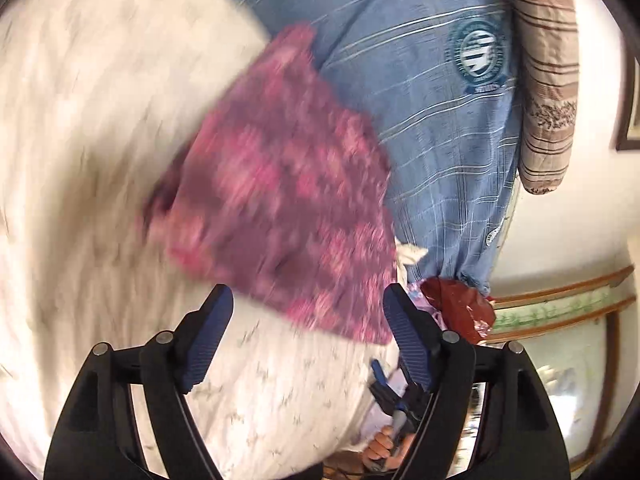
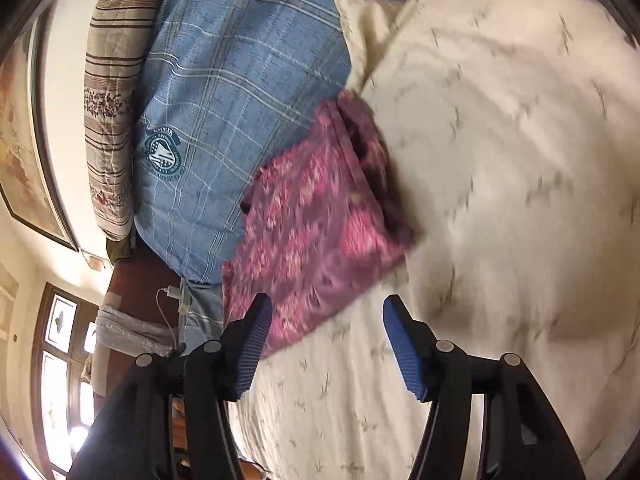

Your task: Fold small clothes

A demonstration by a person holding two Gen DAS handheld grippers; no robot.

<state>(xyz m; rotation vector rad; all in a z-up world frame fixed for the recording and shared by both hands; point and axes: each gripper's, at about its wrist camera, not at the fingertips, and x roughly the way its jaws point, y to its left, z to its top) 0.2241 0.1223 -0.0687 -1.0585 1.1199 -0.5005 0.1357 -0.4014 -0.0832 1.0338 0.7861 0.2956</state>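
The cream bedspread (image 1: 100, 152) is taking up most of what I am seeing through both cameras, its faint sprig print blurring across the left wrist view and bulging up into a rounded mound (image 2: 520, 160) in the right wrist view. Beyond it the blue plaid quilt (image 1: 420, 100) is lying bunched along the far side of the bed, a round teal crest (image 1: 478, 54) showing on it, and a brown striped pillow (image 2: 110, 120) is standing against the wall just past the quilt.

The magenta patterned garment (image 1: 288, 184) is lying folded into a rough rectangle on the bedspread, its far edge touching the blue quilt (the print is too smeared for me to make out). In the right wrist view the same garment (image 2: 320, 216) is sitting between the quilt and the cream mound, with a seam running along its upper part.

My left gripper (image 1: 308, 308) is hovering just short of the garment's near edge, its jaws standing well apart and gripping nothing. My right gripper (image 2: 328, 320) is doing likewise, jaws parted with only bedspread and the garment's near corner showing between them, the pads not pressing on the cloth. In the left wrist view, a hand (image 1: 384, 446) is showing low down past the right finger, holding the other gripper's handle.
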